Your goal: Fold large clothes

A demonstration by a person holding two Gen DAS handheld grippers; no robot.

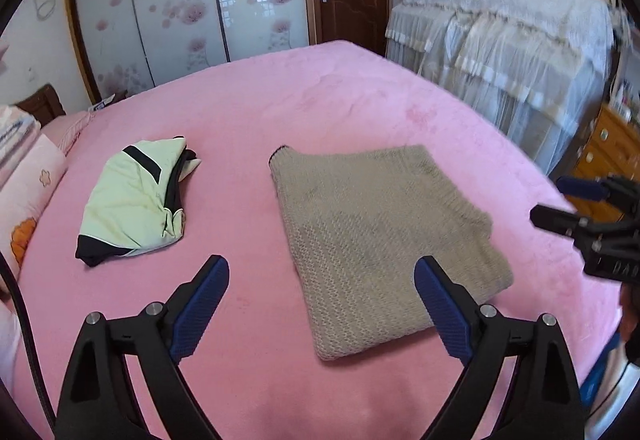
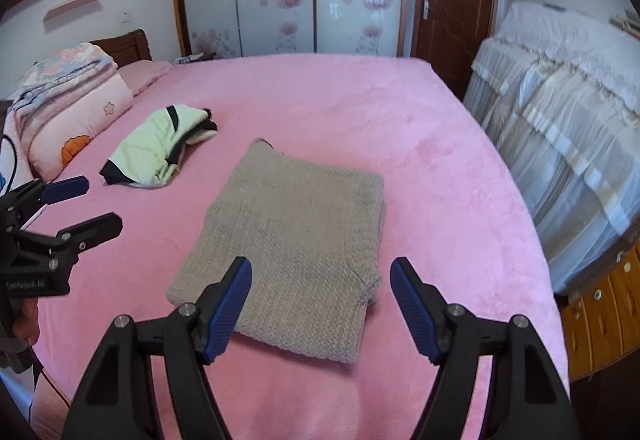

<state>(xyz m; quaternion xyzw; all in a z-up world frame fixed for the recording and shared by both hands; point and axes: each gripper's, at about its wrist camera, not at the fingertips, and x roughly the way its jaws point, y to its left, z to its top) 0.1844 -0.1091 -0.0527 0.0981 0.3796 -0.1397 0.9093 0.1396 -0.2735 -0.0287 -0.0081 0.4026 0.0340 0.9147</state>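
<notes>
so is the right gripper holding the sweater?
No, the right gripper is open above the folded beige sweater, gripping nothing.

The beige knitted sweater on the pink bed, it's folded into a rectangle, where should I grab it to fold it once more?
Probably take the folded beige sweater by its two near corners, one in each open gripper, left gripper and right gripper, coming from the near edge. That edge lies flat on the pink bed cover closest to both, and the thick layers need wide jaws.
</notes>
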